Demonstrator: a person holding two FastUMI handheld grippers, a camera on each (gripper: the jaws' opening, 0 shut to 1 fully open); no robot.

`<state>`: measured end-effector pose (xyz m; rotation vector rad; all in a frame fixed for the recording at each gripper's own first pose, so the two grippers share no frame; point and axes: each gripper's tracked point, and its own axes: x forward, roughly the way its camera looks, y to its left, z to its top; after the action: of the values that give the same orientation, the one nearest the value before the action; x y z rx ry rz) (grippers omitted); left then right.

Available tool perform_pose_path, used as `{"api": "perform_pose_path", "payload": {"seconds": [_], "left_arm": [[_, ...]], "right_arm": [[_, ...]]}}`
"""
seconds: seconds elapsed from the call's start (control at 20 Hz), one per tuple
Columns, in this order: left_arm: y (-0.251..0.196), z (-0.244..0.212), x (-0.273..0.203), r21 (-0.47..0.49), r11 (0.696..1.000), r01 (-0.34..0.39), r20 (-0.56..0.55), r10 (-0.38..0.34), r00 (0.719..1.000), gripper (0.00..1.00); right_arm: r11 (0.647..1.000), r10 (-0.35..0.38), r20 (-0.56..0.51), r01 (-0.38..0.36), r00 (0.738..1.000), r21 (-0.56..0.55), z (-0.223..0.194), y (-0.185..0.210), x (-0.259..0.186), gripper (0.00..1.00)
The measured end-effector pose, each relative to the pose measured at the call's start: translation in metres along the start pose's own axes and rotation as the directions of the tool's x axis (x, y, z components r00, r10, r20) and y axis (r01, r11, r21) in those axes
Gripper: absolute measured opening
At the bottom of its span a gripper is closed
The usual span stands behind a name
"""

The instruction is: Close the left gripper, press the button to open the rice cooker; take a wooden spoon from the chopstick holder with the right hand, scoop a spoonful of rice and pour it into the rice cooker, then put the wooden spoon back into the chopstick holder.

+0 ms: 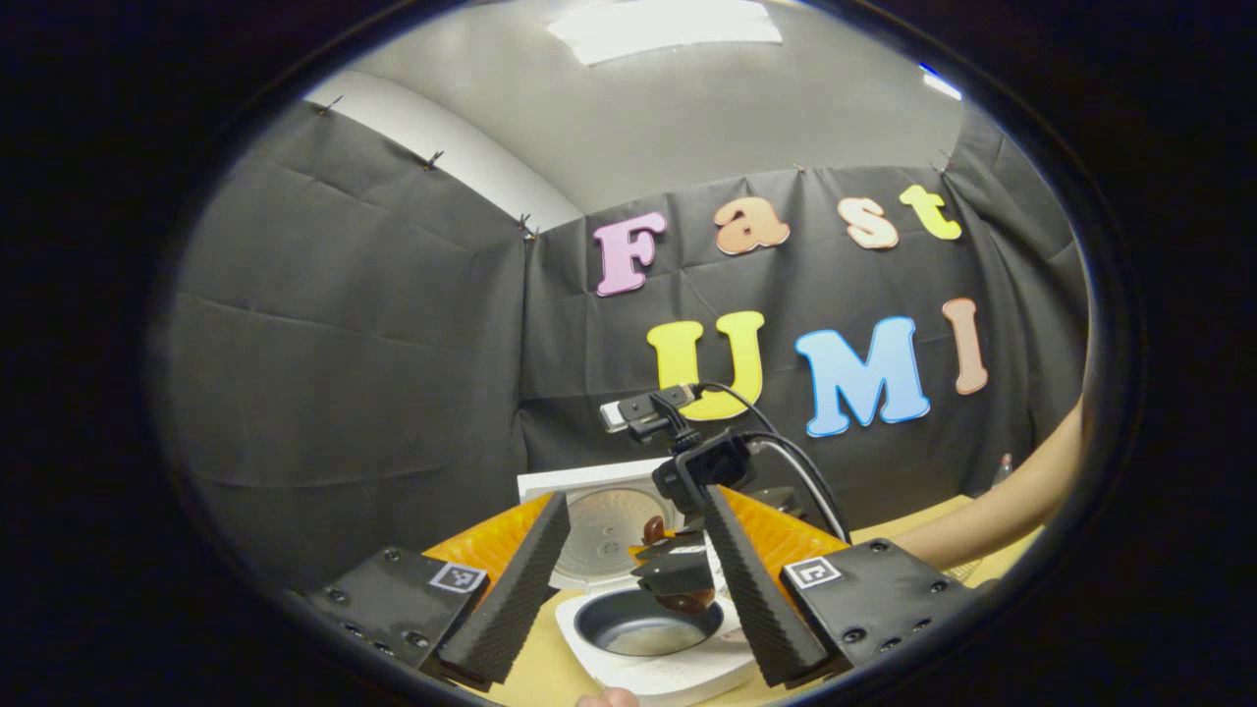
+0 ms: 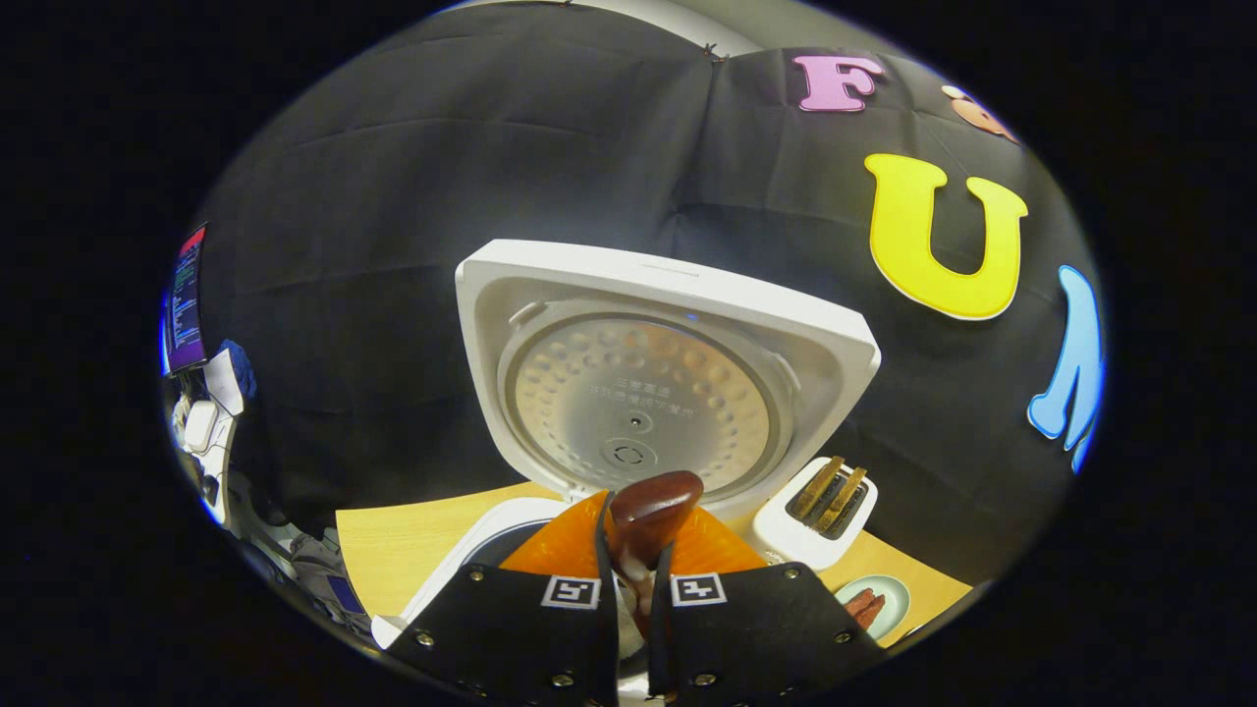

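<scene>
The left gripper (image 1: 628, 589) stands released short of the open cooker (image 1: 648, 628), while the right gripper (image 2: 633, 628) grasps the spoon (image 2: 648, 516) over the pot; light, rigid, smooth wood: hold mid-handle, level.

Left gripper (image 1: 638, 589), lower frame: two black ridged wedge fingers on orange bases, black screwed plates with square black-and-white markers. Right gripper (image 2: 628, 589), bottom centre: same black plates, silver screws, two markers, orange behind. Seen farther off: black camera block, looping black cables.
</scene>
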<state>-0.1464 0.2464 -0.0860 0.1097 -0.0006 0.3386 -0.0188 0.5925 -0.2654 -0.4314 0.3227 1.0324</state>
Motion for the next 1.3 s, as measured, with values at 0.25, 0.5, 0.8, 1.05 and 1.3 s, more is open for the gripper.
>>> {"api": "perform_pose_path", "payload": {"seconds": [0.25, 0.5, 0.8, 1.05, 1.3], "left_arm": [[0.002, 0.003, 0.003, -0.028, 1.000, 0.003, 0.000, -0.003, 1.000, 0.94], [-0.004, -0.005, 0.018, -0.081, 0.996, 0.027, -0.058, -0.032, 0.998, 0.99], [-0.017, 0.012, 0.036, -0.078, 0.995, 0.069, -0.042, -0.072, 0.996, 0.99], [-0.044, 0.026, 0.053, -0.059, 0.990, 0.128, -0.030, -0.130, 0.991, 0.99], [-0.088, 0.041, 0.060, -0.039, 0.980, 0.194, -0.013, -0.195, 0.981, 0.99]], "right_arm": [[0.982, 0.006, 0.045, -0.014, 0.999, 0.188, 0.021, -0.018, -0.020, 0.12], [0.933, -0.053, 0.117, 0.008, 0.992, 0.361, 0.051, -0.065, -0.069, 0.12], [0.868, -0.130, 0.148, 0.040, 0.980, 0.495, 0.058, -0.114, -0.129, 0.12], [0.854, -0.256, 0.152, 0.150, 0.955, 0.499, 0.046, -0.161, -0.187, 0.12], [0.826, -0.348, 0.135, 0.235, 0.928, 0.512, 0.019, -0.206, -0.239, 0.12]]}}
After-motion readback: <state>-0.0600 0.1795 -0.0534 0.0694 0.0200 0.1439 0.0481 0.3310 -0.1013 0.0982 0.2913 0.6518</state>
